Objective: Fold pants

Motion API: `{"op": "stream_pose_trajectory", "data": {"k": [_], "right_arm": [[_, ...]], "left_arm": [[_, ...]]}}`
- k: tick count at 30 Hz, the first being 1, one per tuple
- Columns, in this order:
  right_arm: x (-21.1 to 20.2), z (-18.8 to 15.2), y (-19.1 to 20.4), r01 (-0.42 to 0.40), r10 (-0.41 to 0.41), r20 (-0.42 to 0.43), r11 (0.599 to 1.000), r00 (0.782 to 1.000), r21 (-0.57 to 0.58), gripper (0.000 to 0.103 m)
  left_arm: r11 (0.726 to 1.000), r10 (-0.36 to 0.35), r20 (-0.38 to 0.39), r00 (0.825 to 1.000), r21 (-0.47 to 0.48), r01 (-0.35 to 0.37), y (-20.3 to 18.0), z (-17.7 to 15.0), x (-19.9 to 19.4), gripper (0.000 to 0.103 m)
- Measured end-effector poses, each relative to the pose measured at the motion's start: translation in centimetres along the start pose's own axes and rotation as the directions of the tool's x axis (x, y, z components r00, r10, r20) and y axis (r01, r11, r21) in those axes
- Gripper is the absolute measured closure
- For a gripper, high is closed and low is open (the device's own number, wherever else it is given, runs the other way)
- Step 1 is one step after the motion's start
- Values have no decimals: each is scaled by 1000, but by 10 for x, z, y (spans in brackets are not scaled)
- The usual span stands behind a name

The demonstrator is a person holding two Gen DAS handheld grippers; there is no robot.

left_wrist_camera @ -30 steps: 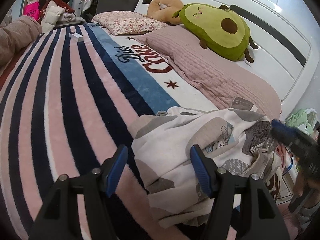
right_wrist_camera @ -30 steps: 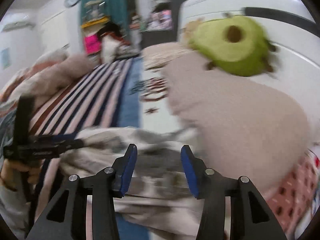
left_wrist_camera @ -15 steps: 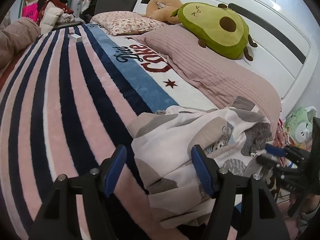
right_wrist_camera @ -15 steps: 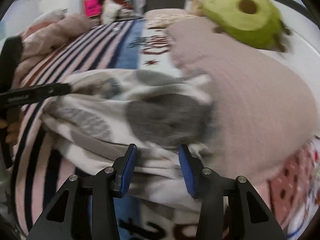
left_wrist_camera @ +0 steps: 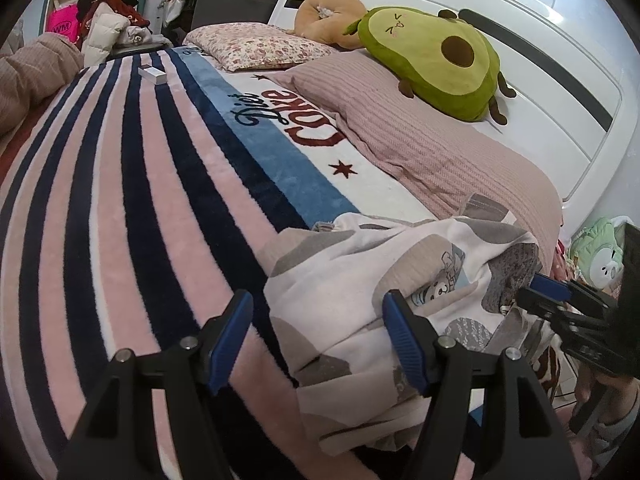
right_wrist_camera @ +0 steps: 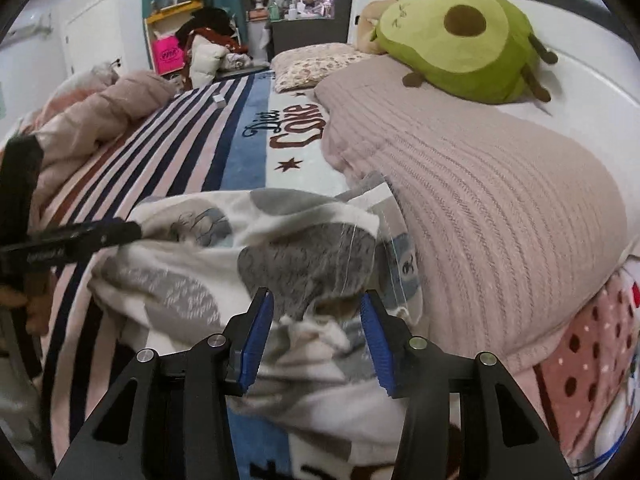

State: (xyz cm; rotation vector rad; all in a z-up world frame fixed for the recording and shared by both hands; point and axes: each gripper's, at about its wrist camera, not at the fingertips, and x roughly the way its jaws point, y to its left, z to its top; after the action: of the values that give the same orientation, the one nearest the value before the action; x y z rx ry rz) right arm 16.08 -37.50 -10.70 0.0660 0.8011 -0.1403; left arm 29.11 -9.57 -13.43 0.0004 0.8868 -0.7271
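Crumpled white pyjama pants [left_wrist_camera: 380,272] with grey patches and a cartoon bear print lie in a heap on the striped bed blanket [left_wrist_camera: 120,208]. My left gripper [left_wrist_camera: 316,336] is open over the heap's left edge, its right finger above the cloth and its left finger above the blanket. In the right wrist view the pants [right_wrist_camera: 224,264] fill the middle. My right gripper [right_wrist_camera: 318,328] is open, low at the heap's right side, with a bunched fold between its fingers. From the left wrist its blue tip [left_wrist_camera: 548,286] shows against the cloth. A hand holds each tool.
A pink ribbed cover [right_wrist_camera: 480,208] lies right of the pants, close to my right gripper. An avocado plush [left_wrist_camera: 432,64] and a floral pillow [left_wrist_camera: 260,46] sit by the white headboard [left_wrist_camera: 560,92]. A small white box [left_wrist_camera: 152,74] rests on the blanket, and a pink quilt [right_wrist_camera: 100,112] is bunched at the left.
My right gripper has come down and forward onto the pants, so that cloth now sits between its fingers. My left gripper has kept still.
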Motion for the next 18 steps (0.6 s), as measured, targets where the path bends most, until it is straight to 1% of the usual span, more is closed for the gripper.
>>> {"op": "stream_pose_trajectory", "data": {"k": [1, 2, 3, 5, 7, 8, 10, 12, 13, 15, 17, 18], "right_arm": [[5, 1, 1, 20, -21, -17, 1000, 1000, -15, 69], [7, 0, 2, 35, -36, -26, 999, 999, -29, 79], [10, -1, 5, 51, -53, -39, 997, 998, -54, 95], [10, -4, 7, 63, -67, -52, 995, 996, -81, 99], [4, -9, 4, 81, -85, -54, 994, 995, -74, 102], [2, -12, 1, 91, -95, -52, 993, 994, -71, 103], [-4, -15, -8, 144, -146, -41, 987, 988, -66, 103], [-9, -16, -19, 158, -159, -38, 987, 986, -31, 103], [-12, -16, -24, 147, -148, -33, 989, 988, -11, 103], [-22, -12, -32, 82, -82, 13, 995, 997, 49, 103], [-31, -4, -33, 21, -26, 71, 997, 997, 67, 97], [-31, 1, -34, -2, -4, 85, 998, 996, 70, 83]], "left_arm": [[1000, 0, -1, 1000, 0, 0, 0, 0, 0, 39], [1000, 0, -2, 1000, 0, 0, 0, 0, 0, 39], [1000, -1, -2, 1000, 1, 1, 0, 0, 0, 39], [1000, -3, -2, 1000, 0, 3, 1, 0, 0, 39], [1000, -4, -4, 1000, 0, 4, 1, 0, 0, 39], [1000, -4, -4, 1000, 1, 4, 1, 0, 0, 39], [1000, -1, -5, 1000, 7, 2, 1, 0, -1, 39], [1000, 2, -5, 1000, 10, -1, 1, 0, -2, 39], [1000, 4, -3, 1000, 9, -4, 2, 0, -2, 39], [1000, 10, 5, 1000, 4, -10, 4, 1, -5, 39], [1000, 13, 13, 1000, -6, -13, 7, 2, -7, 39], [1000, 15, 16, 1000, -11, -14, 8, 2, -8, 39]]}}
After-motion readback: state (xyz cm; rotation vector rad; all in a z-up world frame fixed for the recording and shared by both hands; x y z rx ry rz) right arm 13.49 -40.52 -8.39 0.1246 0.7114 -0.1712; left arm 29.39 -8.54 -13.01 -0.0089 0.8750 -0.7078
